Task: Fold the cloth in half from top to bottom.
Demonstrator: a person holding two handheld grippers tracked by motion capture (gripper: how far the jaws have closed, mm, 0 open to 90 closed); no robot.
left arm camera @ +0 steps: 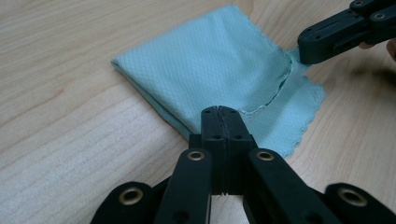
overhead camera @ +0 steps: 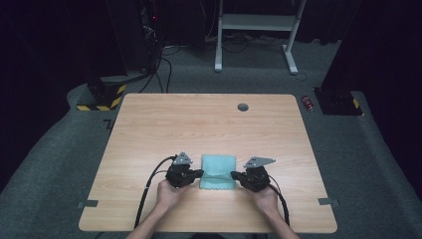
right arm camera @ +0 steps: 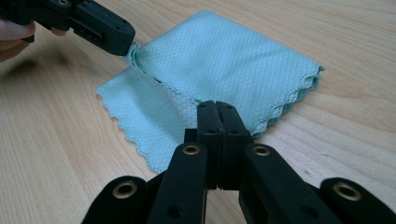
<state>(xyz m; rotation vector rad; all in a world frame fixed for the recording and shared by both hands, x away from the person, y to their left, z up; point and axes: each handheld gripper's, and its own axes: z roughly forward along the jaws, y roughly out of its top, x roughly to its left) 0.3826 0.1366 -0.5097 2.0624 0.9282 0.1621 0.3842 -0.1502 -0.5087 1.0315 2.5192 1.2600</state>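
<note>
teal microfibre cloth (overhead camera: 218,172), folded into a rough square with scalloped edges, lies flat on the light wooden counter (overhead camera: 199,124), near the edge closest to me and between my 2 hands. my left claw (overhead camera: 200,173) is closed at the cloth's left edge, and in the left gripper view its 2 black jaws meet tightly over the folded border (left arm camera: 219,114); i take it as pinching the fabric there. my right claw (overhead camera: 233,175) is closed at the opposite, right edge, and in the right gripper view its jaws press together on the layered hem (right arm camera: 217,109). from each claw's camera i see the other claw biting a corner of the top layer, which puckers a little at that spot. the lower layer sticks out past the top one on the side nearest me, its wavy trim plain to see. both hands rest low at the counter, with cables trailing back toward me. a small round grey grommet (overhead camera: 243,107) sits in the counter well beyond the cloth.
</note>
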